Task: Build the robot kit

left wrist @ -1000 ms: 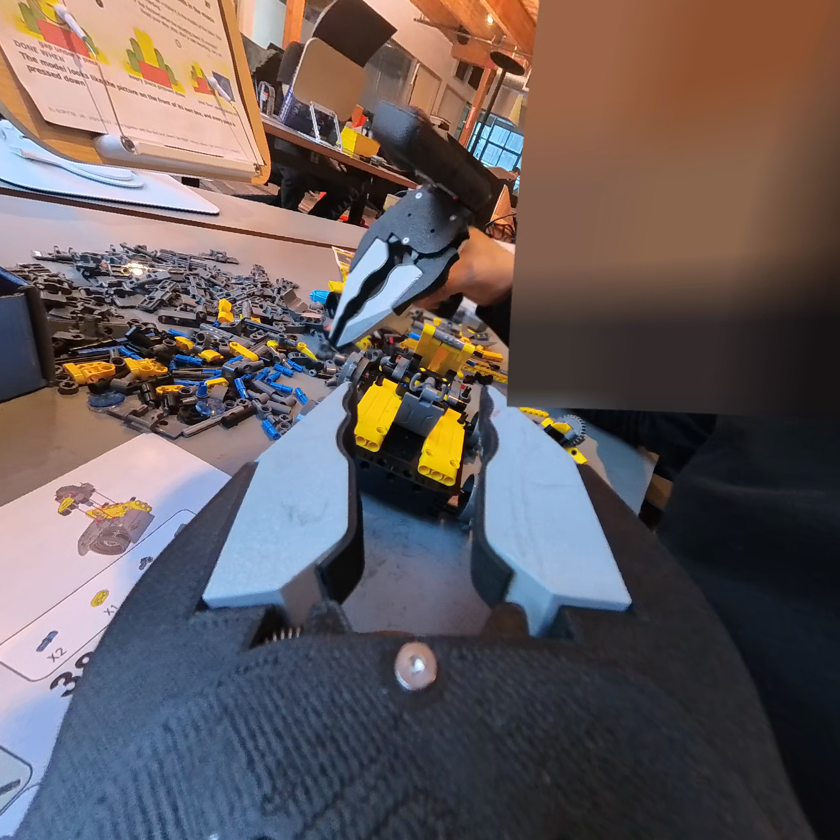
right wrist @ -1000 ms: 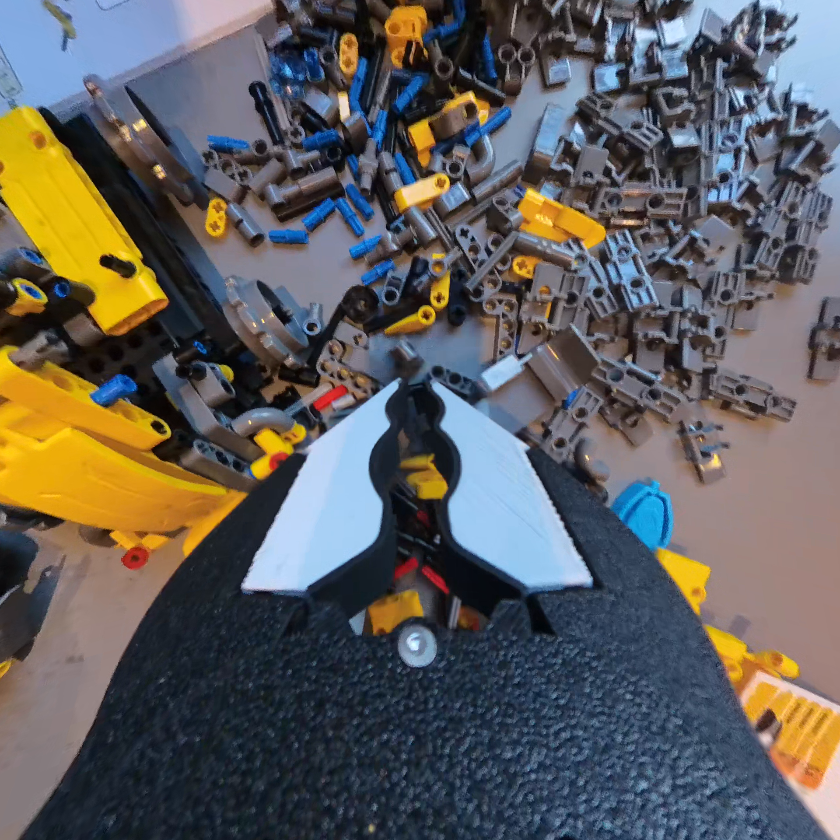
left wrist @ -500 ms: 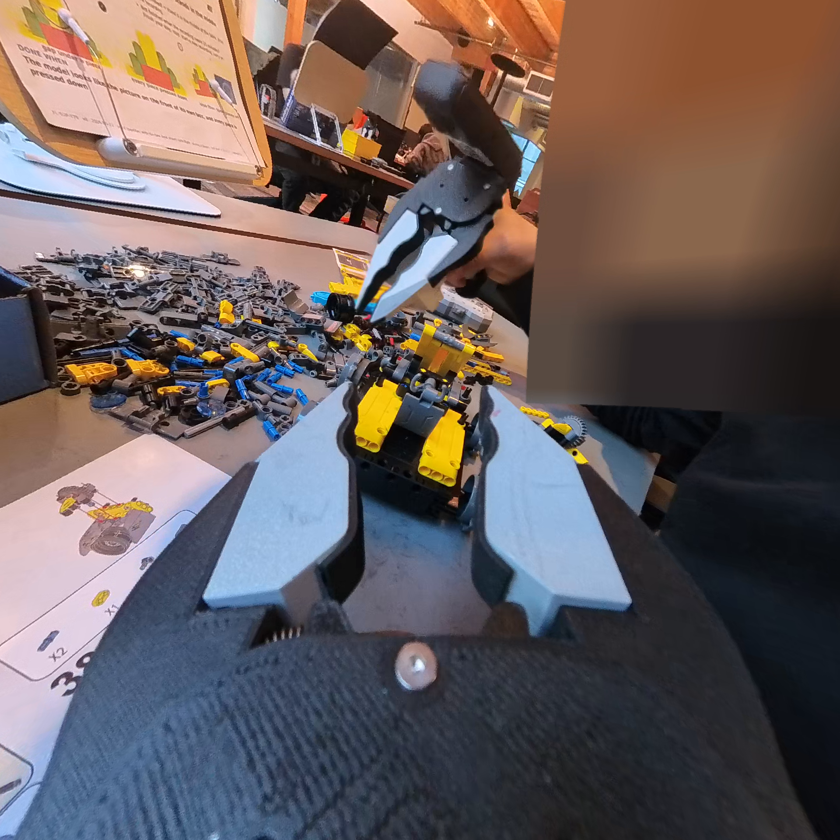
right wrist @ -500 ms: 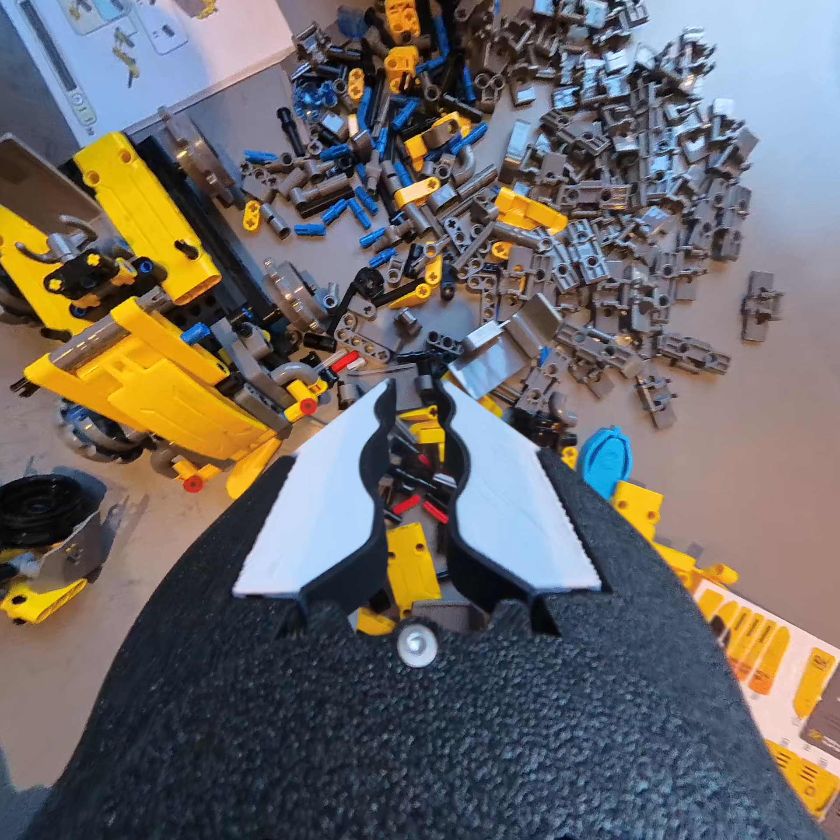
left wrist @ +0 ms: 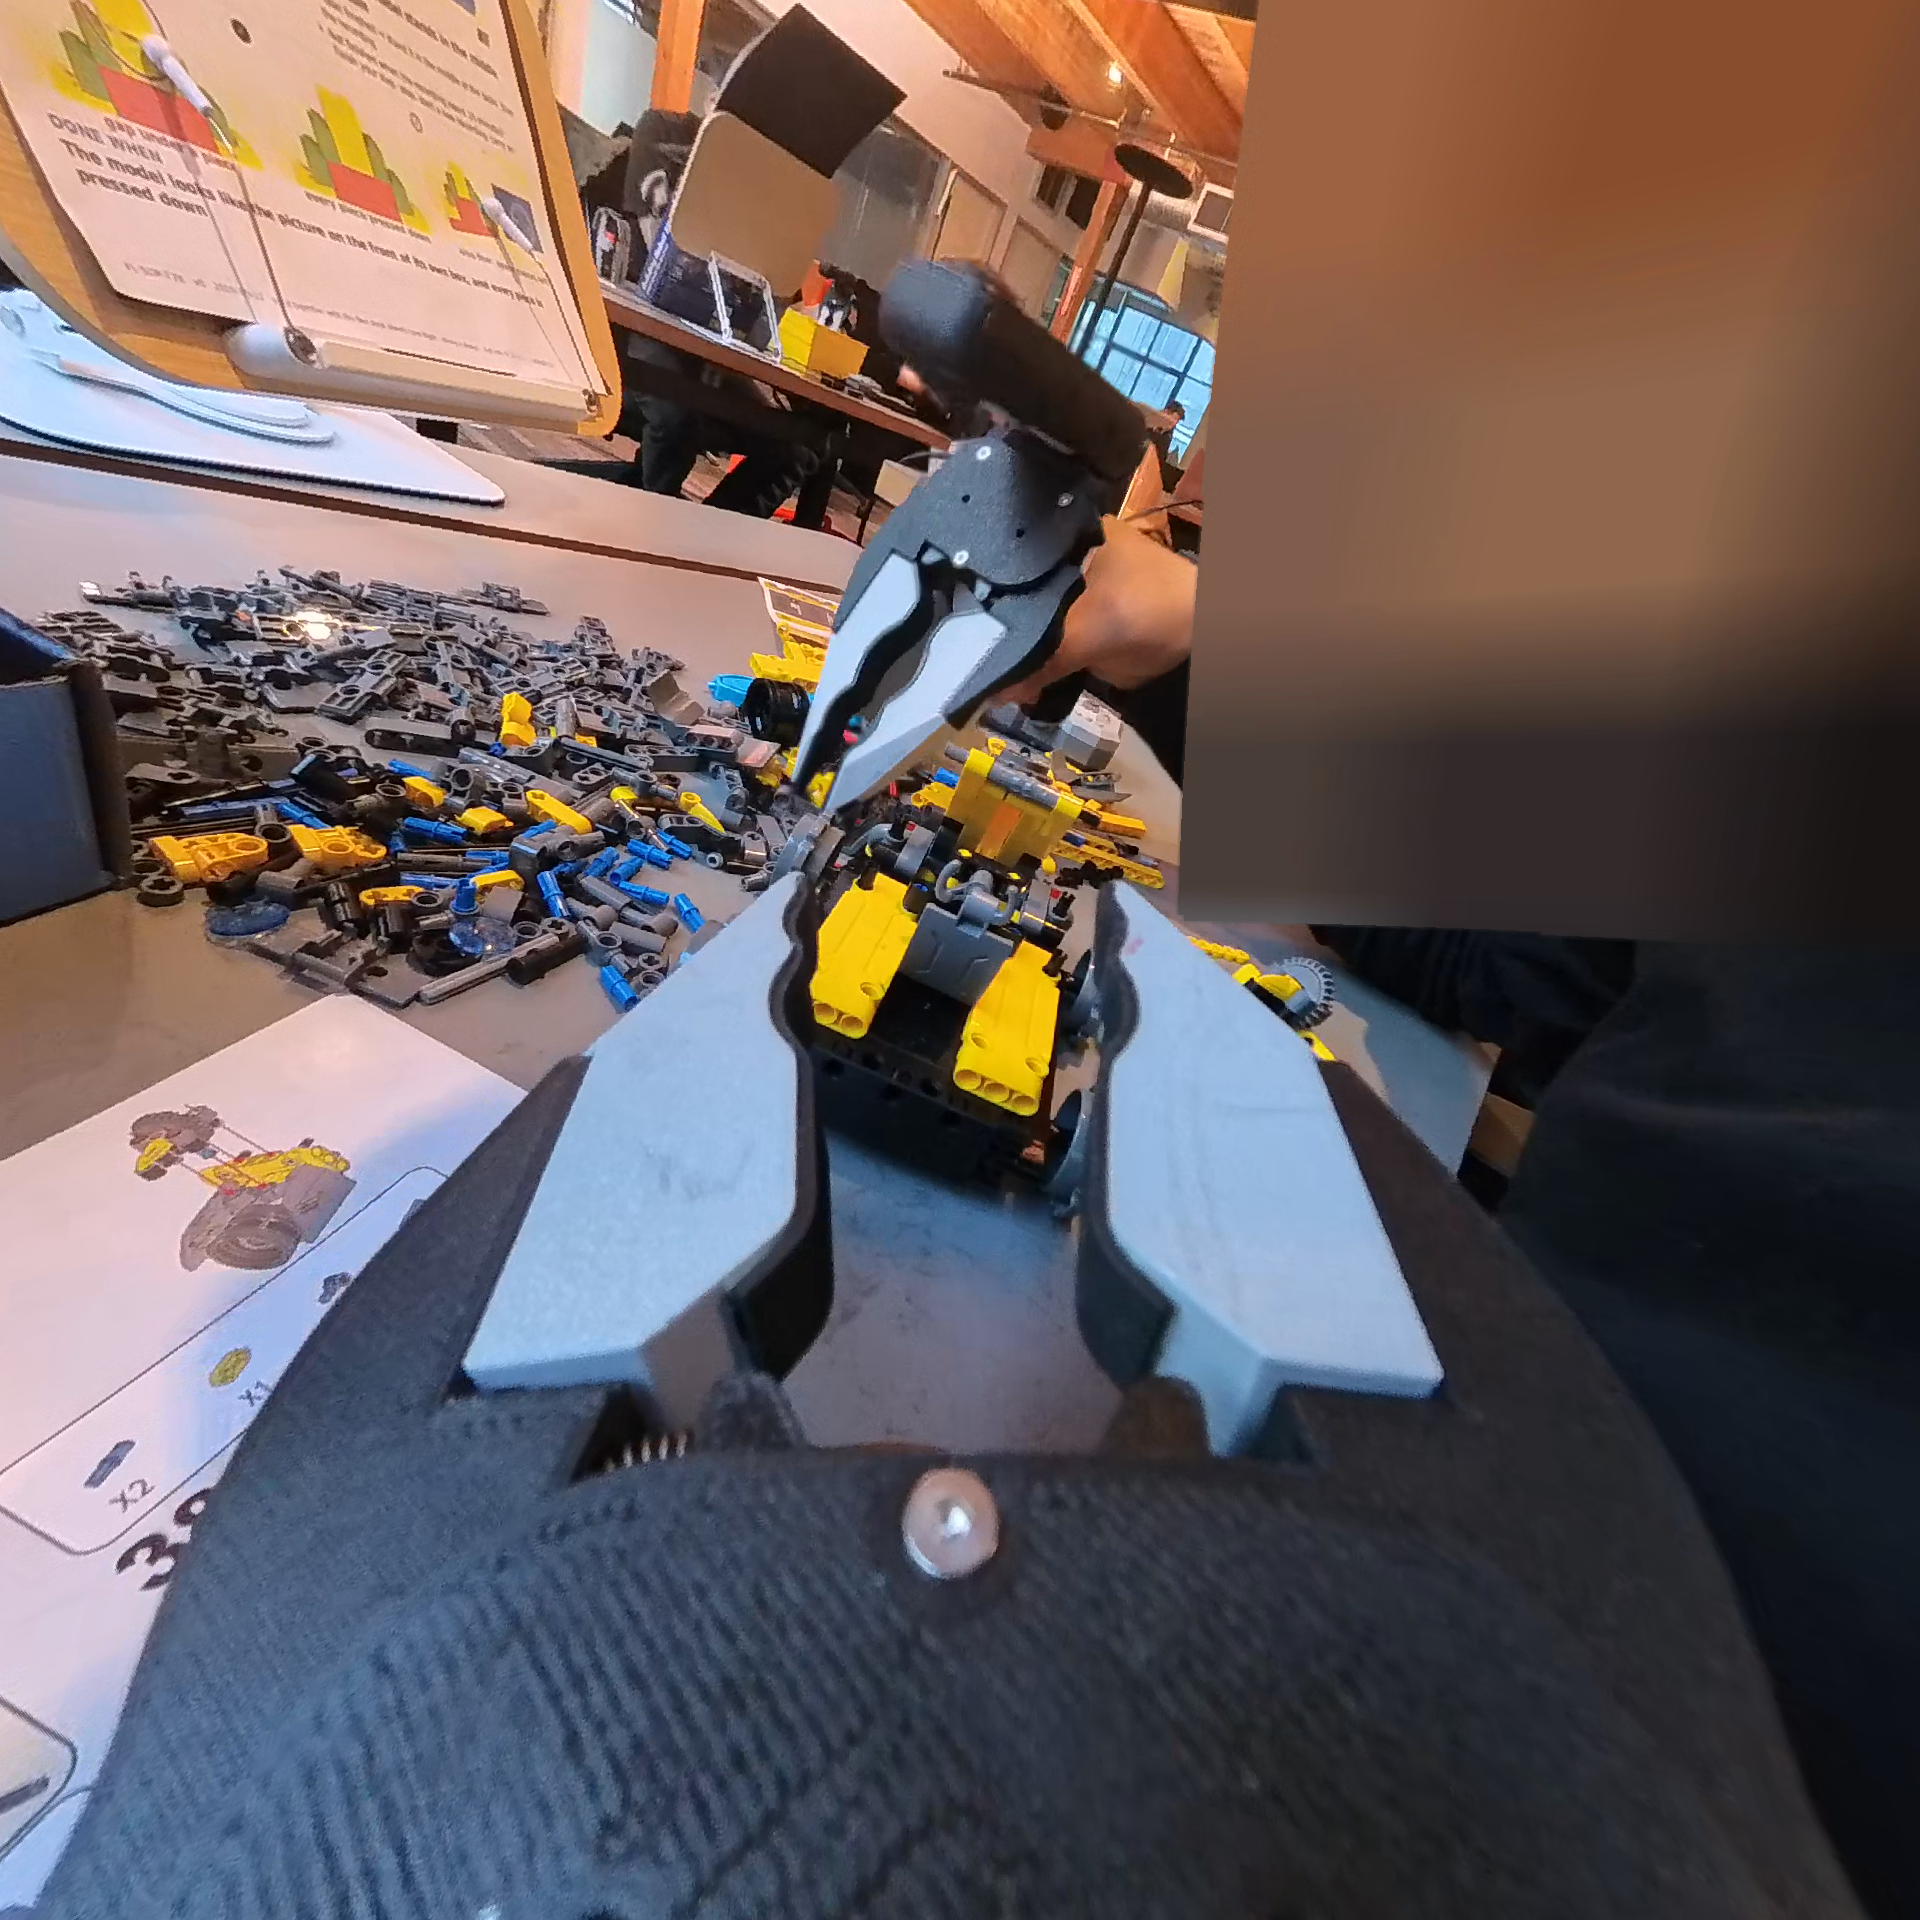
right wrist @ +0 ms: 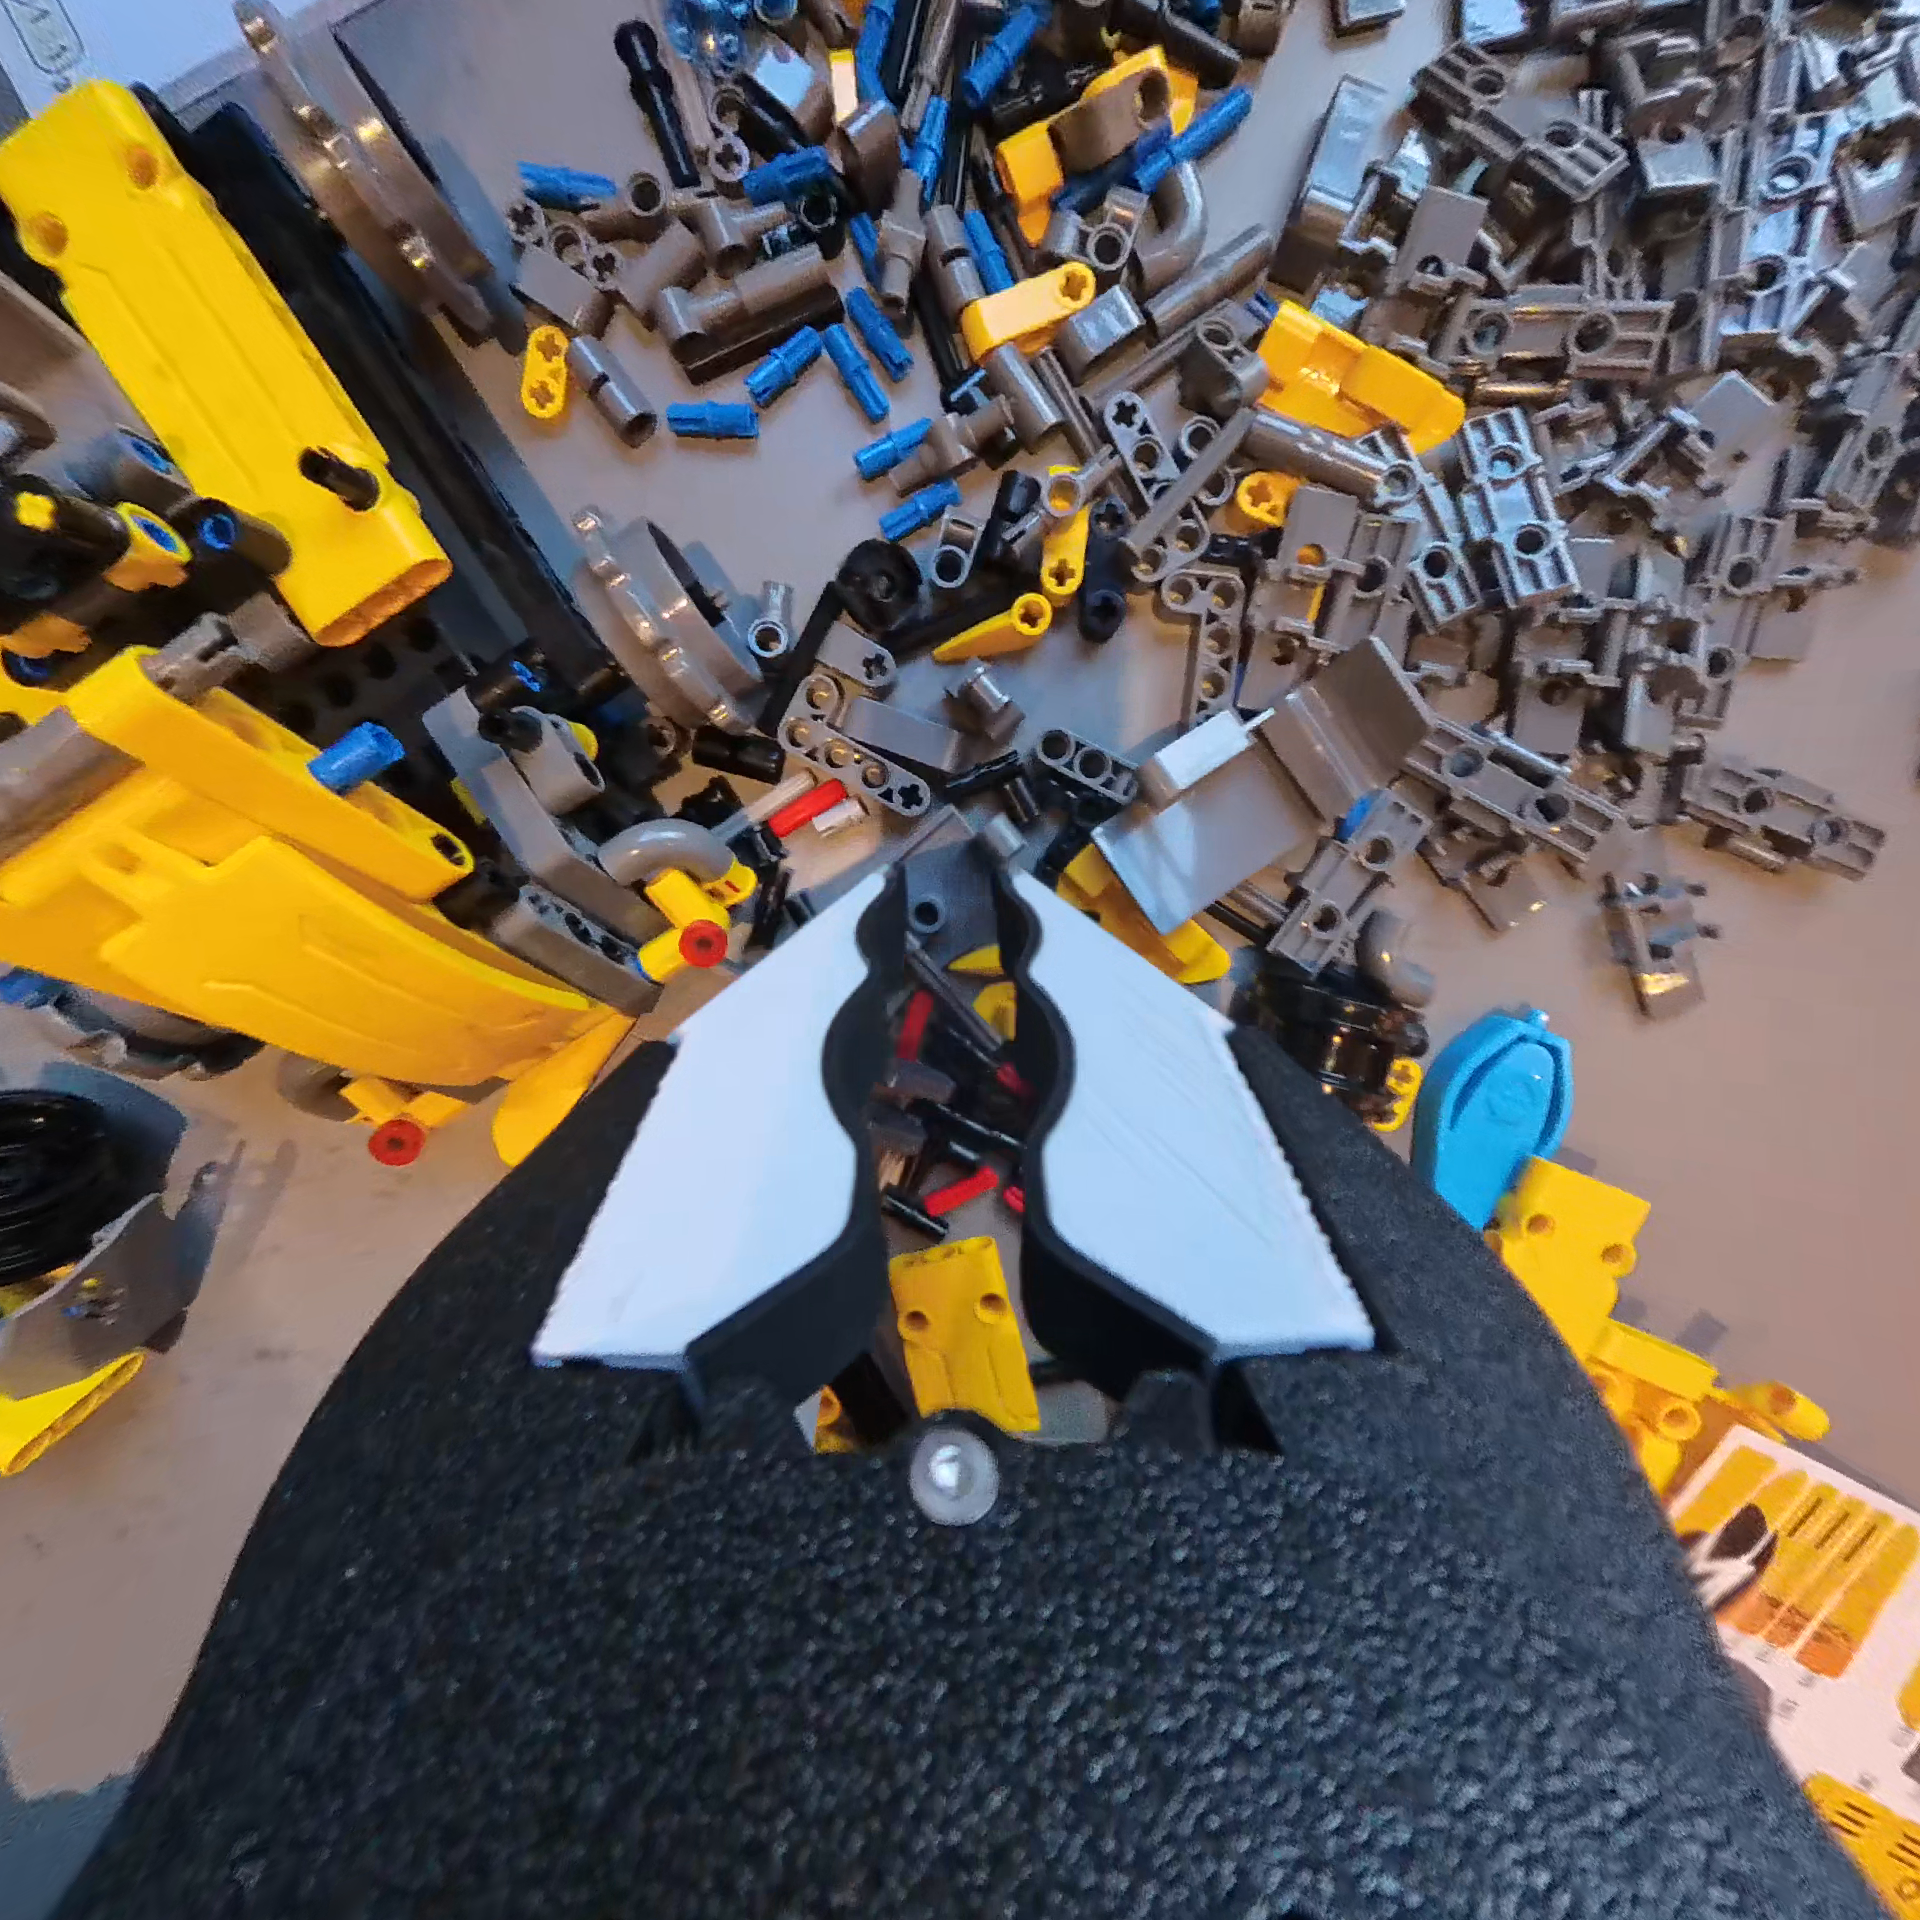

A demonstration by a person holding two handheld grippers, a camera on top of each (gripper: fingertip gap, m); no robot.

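My left gripper [left wrist: 948,899] is shut on a yellow and black brick-built vehicle [left wrist: 935,997], one finger on each side, and holds it on the grey table. My right gripper [right wrist: 948,862] is shut on a small dark grey piece [right wrist: 940,894] at its fingertips. It hovers just off the vehicle's [right wrist: 260,914] side, by a grey elbow piece and a red pin. In the left wrist view the right gripper [left wrist: 816,795] points down at the vehicle's far left corner, held by a hand.
A wide pile of loose grey, blue and yellow parts [right wrist: 1455,468] covers the table past the vehicle, also in the left wrist view [left wrist: 416,790]. An instruction booklet [left wrist: 208,1195] lies at the near left. A blue part [right wrist: 1486,1112], a black tyre [right wrist: 52,1174] and a dark box [left wrist: 42,790] lie around. The gap from one gripper's tips to the other's is roughly 20 centimetres.
My right gripper lifted off the parts pile with the small grey piece, then came down close to the vehicle's corner. My left gripper and the vehicle stayed still.
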